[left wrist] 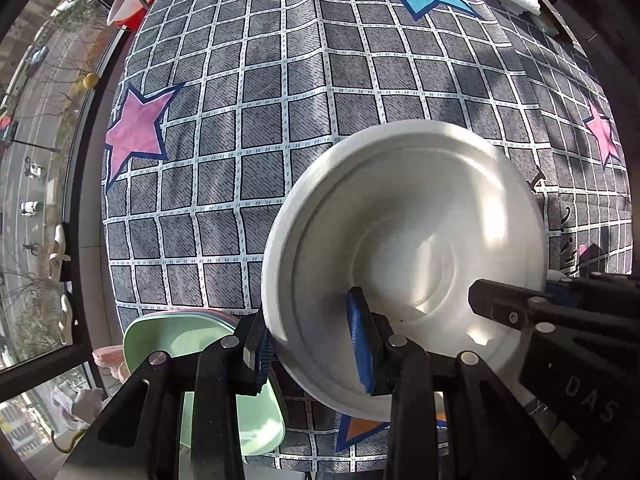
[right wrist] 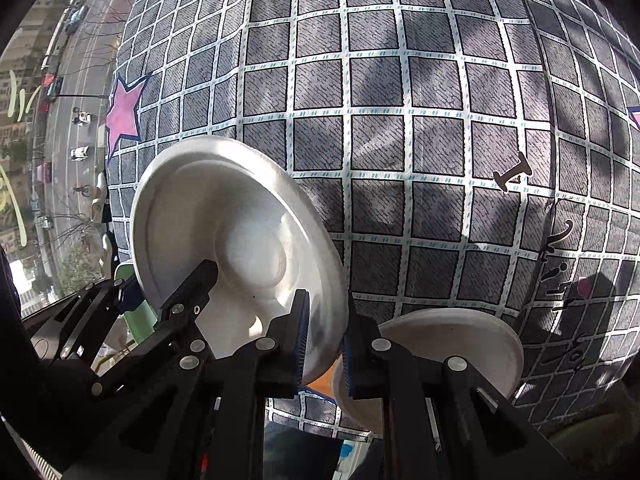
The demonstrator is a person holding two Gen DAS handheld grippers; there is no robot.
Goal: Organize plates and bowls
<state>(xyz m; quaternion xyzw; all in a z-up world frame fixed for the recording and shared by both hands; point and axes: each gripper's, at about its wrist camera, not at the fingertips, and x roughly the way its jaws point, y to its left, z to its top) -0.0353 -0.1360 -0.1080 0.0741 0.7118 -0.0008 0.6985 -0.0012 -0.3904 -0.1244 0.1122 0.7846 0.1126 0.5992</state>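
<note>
Checked cloth [left wrist: 256,128] with stars covers the table under me, and a window [left wrist: 36,160] with a street outside sits off to one side.

I hold a white plate [left wrist: 404,248] up in the air above the cloth, tipped on a slant. My left gripper [left wrist: 312,344] pinches its near rim, one blue pad on each side. My right gripper [right wrist: 326,340] pinches the rim on the other side, and its jaws look tight on that thin edge.

Two grippers on one plate can go wrong, I think. If one hand pulls a different way from the other, the plate may twist and slide out of the pads. The rim is thin and smooth, so it may slip and drop on the table.

A second white plate [right wrist: 460,344] lies on the cloth just below my right gripper, so a fall may hit it. A green plate [left wrist: 168,340] sits on a pink one by the table edge near my left gripper. A bump there may push them off.
</note>
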